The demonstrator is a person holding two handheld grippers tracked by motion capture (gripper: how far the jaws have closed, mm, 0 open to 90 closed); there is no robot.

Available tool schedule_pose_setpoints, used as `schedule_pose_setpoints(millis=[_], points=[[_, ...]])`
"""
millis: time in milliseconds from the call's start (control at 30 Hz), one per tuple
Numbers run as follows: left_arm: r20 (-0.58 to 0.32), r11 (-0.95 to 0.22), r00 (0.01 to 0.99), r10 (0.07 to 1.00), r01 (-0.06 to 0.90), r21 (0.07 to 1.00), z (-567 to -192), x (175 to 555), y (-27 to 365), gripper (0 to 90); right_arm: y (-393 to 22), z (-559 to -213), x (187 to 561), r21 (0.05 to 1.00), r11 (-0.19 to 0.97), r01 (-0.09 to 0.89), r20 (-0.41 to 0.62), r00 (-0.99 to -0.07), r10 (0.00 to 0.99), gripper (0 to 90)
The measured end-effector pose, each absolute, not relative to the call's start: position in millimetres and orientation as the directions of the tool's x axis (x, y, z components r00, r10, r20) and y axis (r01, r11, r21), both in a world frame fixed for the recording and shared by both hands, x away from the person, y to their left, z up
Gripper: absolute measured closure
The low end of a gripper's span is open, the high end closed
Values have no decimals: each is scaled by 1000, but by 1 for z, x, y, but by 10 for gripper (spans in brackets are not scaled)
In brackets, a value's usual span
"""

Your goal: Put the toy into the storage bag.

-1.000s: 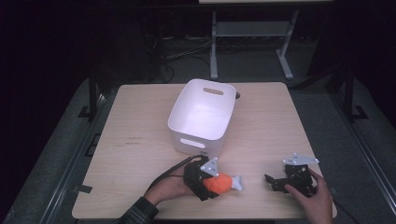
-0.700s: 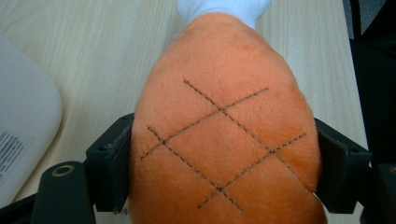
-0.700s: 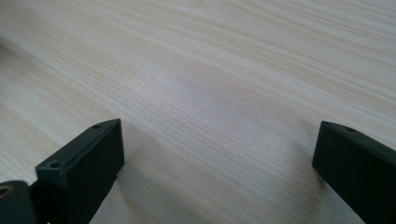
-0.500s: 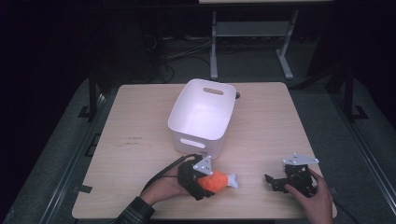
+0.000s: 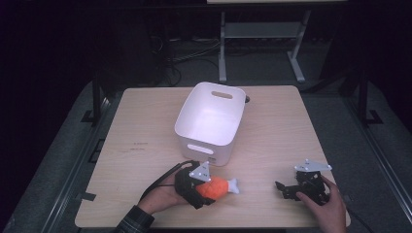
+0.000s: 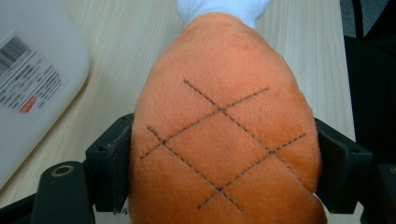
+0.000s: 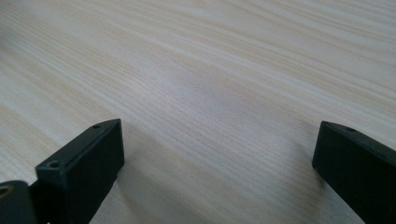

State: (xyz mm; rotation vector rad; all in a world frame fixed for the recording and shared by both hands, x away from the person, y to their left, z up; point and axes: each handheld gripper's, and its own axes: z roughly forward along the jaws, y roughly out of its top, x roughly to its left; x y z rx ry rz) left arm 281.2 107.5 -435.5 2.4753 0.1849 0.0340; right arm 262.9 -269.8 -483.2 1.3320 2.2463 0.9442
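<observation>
Left gripper (image 5: 201,187) clamped on orange plush toy (image 5: 216,187), jaws pressing both flanks; toy just in front of the white bin (image 5: 211,119), white tail end pointing right. Right gripper (image 5: 287,189) spread wide over bare table (image 5: 145,126), well right of bin's near corner.

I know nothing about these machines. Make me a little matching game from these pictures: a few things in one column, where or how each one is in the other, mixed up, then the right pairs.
Things:
1. orange plush toy
2. white bin
3. right gripper
4. left gripper

States:
A. stands empty at the middle of the table
B. jaws wide apart over bare wood
C. squeezed between two black jaws
D. shut on something soft

Pairs: 1-C, 2-A, 3-B, 4-D
</observation>
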Motion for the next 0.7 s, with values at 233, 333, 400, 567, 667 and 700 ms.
schedule_pose_setpoints(millis=[233, 333, 400, 567, 667, 700], points=[[-20, -773, 986, 165, 142, 619, -433, 281, 120, 203, -270, -483, 263, 703, 332, 629, 27, -489, 872, 15], [-18, -765, 983, 184, 155, 625, -432, 280, 127, 203, -270, -483, 263, 703, 331, 630, 27, -489, 872, 15], [-21, -760, 980, 196, 166, 628, -431, 280, 131, 203, -270, -483, 263, 703, 332, 629, 27, -489, 872, 15], [-24, -749, 974, 224, 188, 636, -430, 280, 143, 202, -270, -483, 263, 703, 331, 630, 27, -488, 872, 15], [-25, -744, 970, 243, 203, 636, -429, 279, 150, 202, -270, -483, 263, 703, 332, 629, 27, -489, 872, 15], [-21, -746, 970, 244, 201, 635, -429, 279, 152, 202, -270, -483, 263, 703, 331, 630, 27, -489, 872, 15]])
